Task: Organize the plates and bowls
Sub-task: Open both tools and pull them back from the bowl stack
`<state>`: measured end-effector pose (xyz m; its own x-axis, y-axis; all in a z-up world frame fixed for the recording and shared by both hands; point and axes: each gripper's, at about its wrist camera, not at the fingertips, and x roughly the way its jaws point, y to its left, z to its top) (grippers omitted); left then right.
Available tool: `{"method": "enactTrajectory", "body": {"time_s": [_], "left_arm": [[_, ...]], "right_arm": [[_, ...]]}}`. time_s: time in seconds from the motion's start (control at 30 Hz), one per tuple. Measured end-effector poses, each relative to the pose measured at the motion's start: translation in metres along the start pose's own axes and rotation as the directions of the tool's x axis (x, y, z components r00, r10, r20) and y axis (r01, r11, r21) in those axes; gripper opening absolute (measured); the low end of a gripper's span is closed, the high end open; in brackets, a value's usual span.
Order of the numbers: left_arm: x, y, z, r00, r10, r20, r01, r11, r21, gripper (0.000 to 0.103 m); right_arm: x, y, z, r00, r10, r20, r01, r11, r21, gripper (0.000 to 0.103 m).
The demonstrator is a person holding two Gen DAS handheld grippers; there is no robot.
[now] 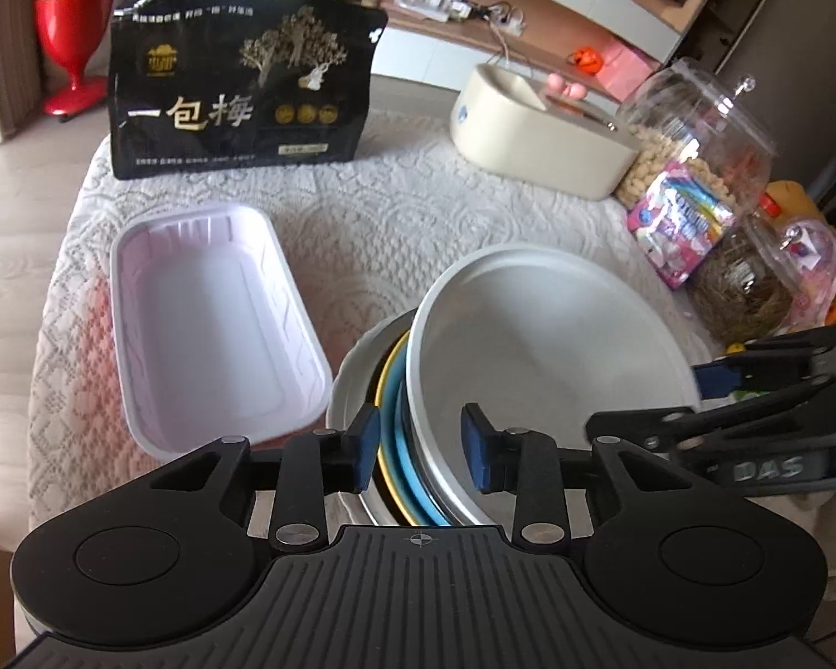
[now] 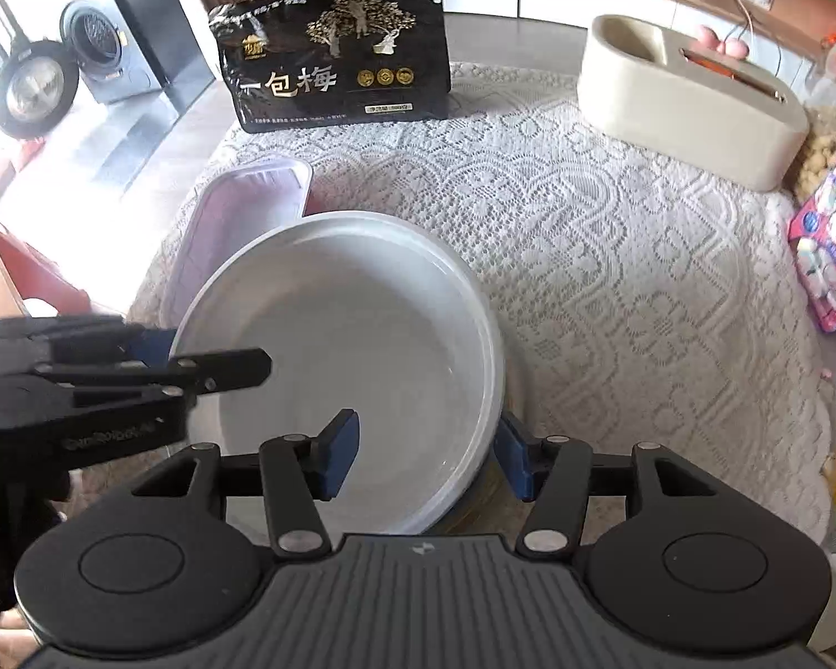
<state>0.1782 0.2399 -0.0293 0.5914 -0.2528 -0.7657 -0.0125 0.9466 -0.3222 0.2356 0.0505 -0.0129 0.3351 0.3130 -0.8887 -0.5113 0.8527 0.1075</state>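
Note:
A white round dish [image 1: 546,345] sits on top of a stack with a blue plate [image 1: 404,446], a yellow plate [image 1: 387,379] and a white outer bowl [image 1: 351,384]. My left gripper [image 1: 421,454] is open, its jaws straddling the near rims of the stack. In the right wrist view the same white dish [image 2: 351,345] fills the centre. My right gripper [image 2: 426,460] is open, its jaws either side of the dish's near right rim. The left gripper [image 2: 111,373] reaches in from the left there.
A white rectangular tray [image 1: 212,323] lies left of the stack on the lace tablecloth [image 2: 613,256]. A black snack bag [image 1: 239,95] stands at the back, a beige container [image 1: 535,128] at the back right. Clear jars [image 1: 702,134] and a pink packet [image 1: 677,223] crowd the right edge.

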Motion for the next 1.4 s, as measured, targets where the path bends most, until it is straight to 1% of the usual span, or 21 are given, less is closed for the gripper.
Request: {"method": "enactTrajectory", "body": {"time_s": [0.2, 0.33, 0.43, 0.5, 0.53, 0.57, 0.63, 0.67, 0.7, 0.73, 0.77, 0.83, 0.93, 0.97, 1.0, 1.07, 1.13, 1.23, 1.3, 1.33, 1.4], "left_arm": [[-0.005, -0.003, -0.004, 1.000, 0.016, -0.002, -0.016, 1.000, 0.023, 0.035], [-0.006, -0.002, -0.007, 0.999, 0.035, -0.004, -0.035, 0.999, 0.026, 0.035], [-0.005, 0.000, -0.009, 0.999, 0.044, -0.015, -0.044, 0.999, 0.019, 0.036], [-0.010, 0.005, -0.007, 1.000, 0.010, -0.027, -0.011, 1.000, -0.014, 0.031], [-0.016, 0.009, -0.003, 1.000, -0.016, -0.021, 0.016, 0.999, -0.034, 0.031], [-0.025, 0.015, 0.002, 0.999, -0.036, 0.001, 0.036, 0.998, -0.052, 0.030], [-0.043, 0.027, 0.012, 0.997, -0.019, 0.070, 0.024, 0.997, -0.077, 0.030], [-0.051, 0.035, 0.018, 0.995, 0.012, 0.099, -0.003, 0.996, -0.089, 0.030], [-0.057, 0.044, 0.023, 0.990, 0.066, 0.127, -0.053, 0.993, -0.104, 0.030], [-0.057, 0.051, 0.028, 0.984, 0.118, 0.132, -0.103, 0.988, -0.113, 0.031], [-0.054, 0.060, 0.034, 0.976, 0.185, 0.118, -0.170, 0.977, -0.127, 0.031], [-0.036, 0.080, 0.044, 0.957, 0.282, 0.063, -0.269, 0.950, -0.160, 0.031], [-0.001, 0.110, 0.057, 0.934, 0.358, -0.003, -0.349, 0.910, -0.224, 0.031], [0.008, 0.118, 0.058, 0.931, 0.363, -0.025, -0.359, 0.904, -0.233, 0.031], [0.017, 0.124, 0.058, 0.934, 0.352, -0.051, -0.354, 0.905, -0.238, 0.031], [0.028, 0.128, 0.054, 0.946, 0.314, -0.083, -0.325, 0.917, -0.231, 0.031], [0.034, 0.127, 0.048, 0.957, 0.273, -0.101, -0.290, 0.930, -0.226, 0.031], [0.040, 0.125, 0.043, 0.957, 0.270, -0.102, -0.286, 0.936, -0.206, 0.031], [0.041, 0.121, 0.044, 0.959, 0.270, -0.088, -0.282, 0.940, -0.190, 0.031], [0.042, 0.118, 0.044, 0.957, 0.279, -0.078, -0.289, 0.940, -0.181, 0.031], [0.044, 0.115, 0.044, 0.952, 0.298, -0.073, -0.306, 0.938, -0.160, 0.031]], "right_arm": [[-0.001, 0.012, -0.007, 0.998, -0.060, 0.032, 0.061, 0.997, -0.045, 0.054], [-0.008, 0.020, -0.009, 0.986, -0.143, 0.084, 0.151, 0.983, -0.102, 0.054], [-0.018, 0.023, -0.009, 0.964, -0.212, 0.163, 0.234, 0.964, -0.130, 0.054], [-0.027, 0.023, -0.007, 0.943, -0.236, 0.236, 0.269, 0.956, -0.119, 0.055], [-0.033, 0.022, -0.005, 0.938, -0.227, 0.263, 0.262, 0.959, -0.107, 0.055], [-0.038, 0.021, -0.001, 0.940, -0.202, 0.276, 0.237, 0.966, -0.100, 0.055], [-0.046, 0.020, 0.014, 0.957, -0.109, 0.268, 0.140, 0.985, -0.100, 0.055], [-0.048, 0.020, 0.022, 0.964, -0.065, 0.257, 0.094, 0.991, -0.099, 0.056], [-0.048, 0.022, 0.032, 0.971, -0.026, 0.240, 0.050, 0.994, -0.096, 0.057], [-0.047, 0.022, 0.041, 0.974, -0.004, 0.226, 0.026, 0.995, -0.094, 0.059], [-0.045, 0.025, 0.050, 0.977, 0.014, 0.212, 0.005, 0.996, -0.089, 0.059], [-0.035, 0.032, 0.071, 0.985, 0.042, 0.169, -0.029, 0.996, -0.080, 0.059], [-0.011, 0.047, 0.099, 0.995, 0.054, 0.081, -0.048, 0.996, -0.072, 0.059], [0.000, 0.053, 0.109, 0.998, 0.040, 0.053, -0.036, 0.997, -0.073, 0.059], [0.010, 0.058, 0.116, 0.999, 0.018, 0.032, -0.016, 0.997, -0.076, 0.059], [0.031, 0.067, 0.125, 1.000, -0.023, -0.017, 0.021, 0.996, -0.089, 0.059], [0.052, 0.073, 0.132, 0.996, -0.026, -0.082, 0.018, 0.996, -0.093, 0.059], [0.090, 0.086, 0.141, 0.980, -0.019, -0.200, 0.001, 0.996, -0.090, 0.058], [0.113, 0.095, 0.143, 0.964, -0.017, -0.266, -0.009, 0.995, -0.097, 0.049], [0.124, 0.099, 0.146, 0.956, -0.022, -0.293, -0.009, 0.994, -0.105, 0.043], [0.141, 0.106, 0.146, 0.941, -0.044, -0.334, 0.003, 0.993, -0.121, 0.040]]}}
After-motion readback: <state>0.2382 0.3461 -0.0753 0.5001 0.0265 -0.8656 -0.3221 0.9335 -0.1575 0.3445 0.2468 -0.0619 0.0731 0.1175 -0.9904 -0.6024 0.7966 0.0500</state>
